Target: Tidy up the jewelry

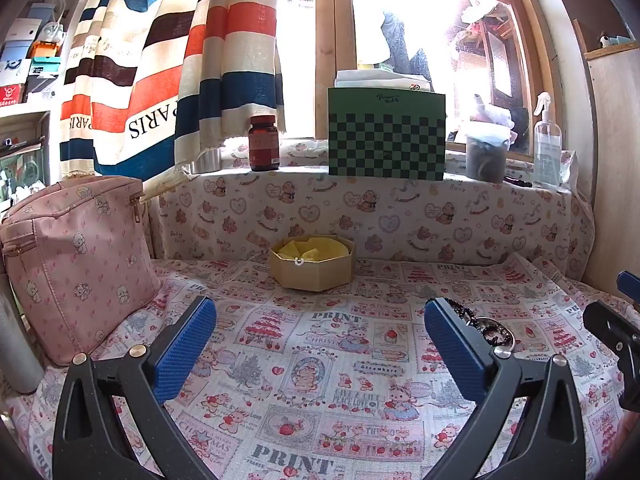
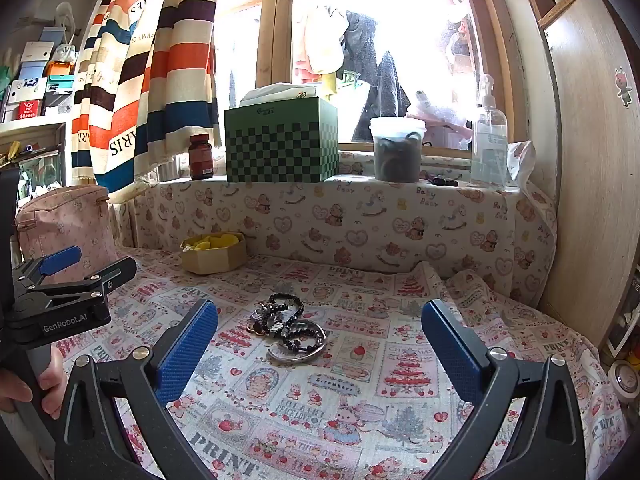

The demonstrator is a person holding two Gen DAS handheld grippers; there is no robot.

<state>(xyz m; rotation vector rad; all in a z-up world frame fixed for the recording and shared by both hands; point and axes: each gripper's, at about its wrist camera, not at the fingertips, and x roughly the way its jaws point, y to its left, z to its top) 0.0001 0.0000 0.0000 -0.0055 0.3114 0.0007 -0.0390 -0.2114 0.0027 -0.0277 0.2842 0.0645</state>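
A pile of jewelry [image 2: 286, 326], dark bead bracelets and a silver bangle, lies on the printed cloth just ahead of my right gripper [image 2: 320, 344], which stands wide open with nothing between its blue pads. In the left wrist view the same jewelry [image 1: 486, 326] peeks out behind the right finger. A tan octagonal box [image 1: 313, 262] with yellow lining sits at the back, straight ahead of my open, empty left gripper [image 1: 320, 340]. In the right wrist view the box [image 2: 214, 254] is at the back left. The left gripper [image 2: 76, 276] appears there at the left edge, held by a hand [image 2: 36, 388].
A pink zipped bag [image 1: 76, 256] stands at the left. The sill behind holds a brown bottle [image 1: 264, 142], a green checkered box [image 1: 386, 134], a lidded jar [image 2: 396, 148] and a spray bottle [image 2: 488, 136]. A wooden panel [image 2: 592, 168] closes the right side.
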